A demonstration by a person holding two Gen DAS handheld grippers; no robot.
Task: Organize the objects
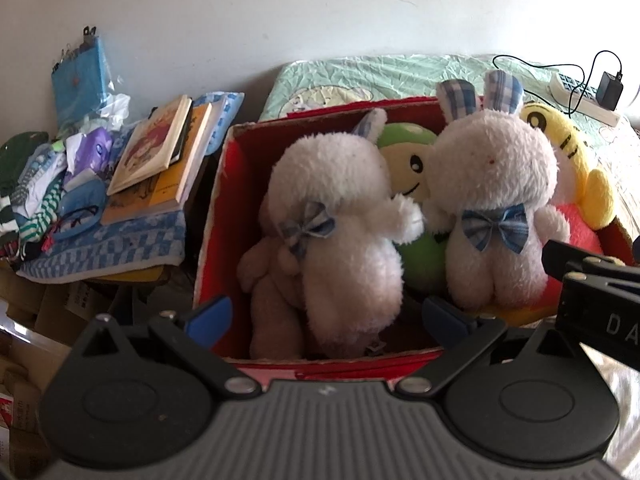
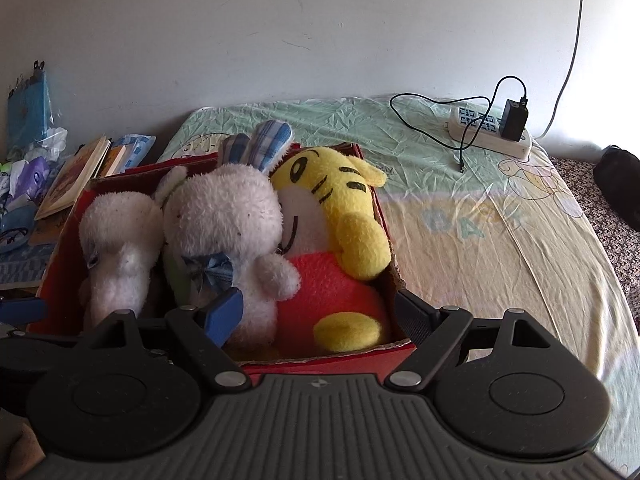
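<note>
I'm hovering both claws released, empty, at the red box [image 1: 216, 208]'s near wall. The left gripper [image 1: 324, 316] is facing the leaning rabbit [image 1: 340, 232], its length running away from me; the right gripper [image 2: 320, 312] is nearer the tiger [image 2: 336, 248].

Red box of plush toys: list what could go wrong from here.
1. The red box is packed tight; the yellow tiger rises above its rim, so it may tip out if the box is moved.
2. Both open grippers, left and right, hover close together at the near edge; they could collide.
3. Pulling one white rabbit may drag the other rabbit pressed beside it.
</note>
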